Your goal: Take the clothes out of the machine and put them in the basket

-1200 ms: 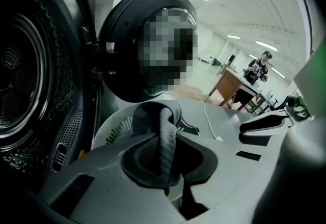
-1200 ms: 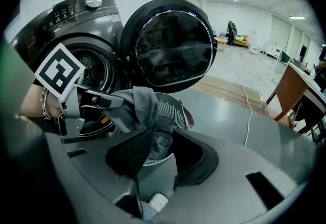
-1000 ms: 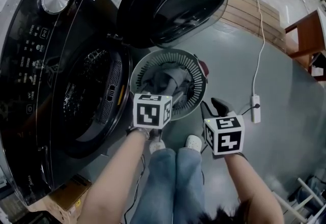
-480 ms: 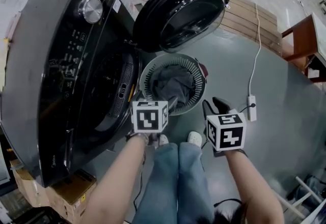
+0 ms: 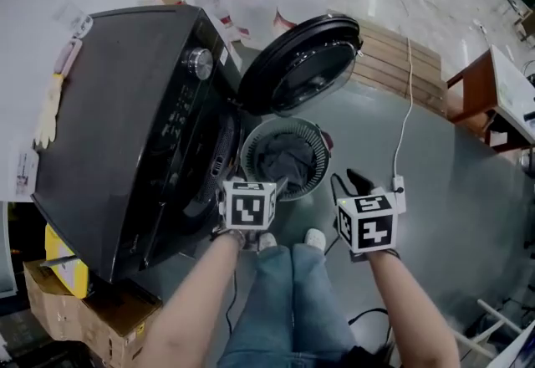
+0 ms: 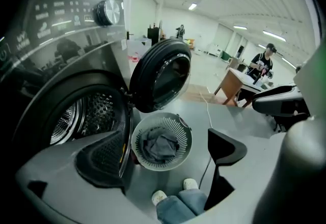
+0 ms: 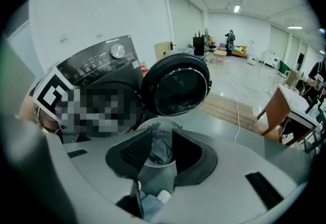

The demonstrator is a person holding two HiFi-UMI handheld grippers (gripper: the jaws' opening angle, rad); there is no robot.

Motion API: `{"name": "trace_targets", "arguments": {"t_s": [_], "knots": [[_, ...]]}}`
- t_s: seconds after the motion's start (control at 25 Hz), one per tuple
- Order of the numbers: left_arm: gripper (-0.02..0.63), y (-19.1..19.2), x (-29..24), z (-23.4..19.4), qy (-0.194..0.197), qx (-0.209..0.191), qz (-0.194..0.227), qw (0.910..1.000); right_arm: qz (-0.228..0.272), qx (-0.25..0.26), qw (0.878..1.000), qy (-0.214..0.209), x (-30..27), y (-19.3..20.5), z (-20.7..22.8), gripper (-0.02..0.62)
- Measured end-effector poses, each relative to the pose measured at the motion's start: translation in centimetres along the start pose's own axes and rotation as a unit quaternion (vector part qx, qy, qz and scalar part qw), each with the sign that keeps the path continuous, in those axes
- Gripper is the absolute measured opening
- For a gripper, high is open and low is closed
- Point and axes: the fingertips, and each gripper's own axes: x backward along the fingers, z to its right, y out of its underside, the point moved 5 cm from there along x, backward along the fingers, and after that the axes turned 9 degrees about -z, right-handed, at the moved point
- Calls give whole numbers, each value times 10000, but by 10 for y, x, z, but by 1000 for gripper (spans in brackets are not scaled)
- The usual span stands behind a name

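Now, left tongs [image 6: 165, 142]: spread wide, having opened a little further just now; nothing between the jaws.
Right tongs [image 7: 162, 152]: jaws close together with a narrow gap left; empty, pads pressing on nothing.
Both tongs vs basket: raised above the basket [image 5: 311, 139], on the person's side of it, pointing down toward it; left tongs over its near-left edge, right tongs off to its near-right.
Clothes [image 5: 284, 159]: grey bundle heaped inside the basket, below the rim; a crumpled mound with no clear long axis.
Machine [image 5: 125, 132]: just left of the basket, its opening facing it; door [image 5: 301, 65] swung open on the basket's far side.
Drum [image 6: 76, 116]: bare perforated metal in the part that shows; no garment seen there, deeper part not visible.
Deciding relation: drum mouth lies left of the basket, so the left tongs are the nearer ones for any further reach.
Judgement: unloading looks finished, or nearly so.
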Motion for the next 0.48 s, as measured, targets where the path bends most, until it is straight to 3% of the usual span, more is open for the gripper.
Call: {"name": "trace_targets", "arguments": {"t_s": [0.2,0.48], "knots": [[514,-7,54,11,106,6,437,9990,59,52,10000,26,42,-6,-10,123],[514,-14,117,11,-53,-116,763,9970,240,44,9997,-101,94,-21,-14,123]]}}
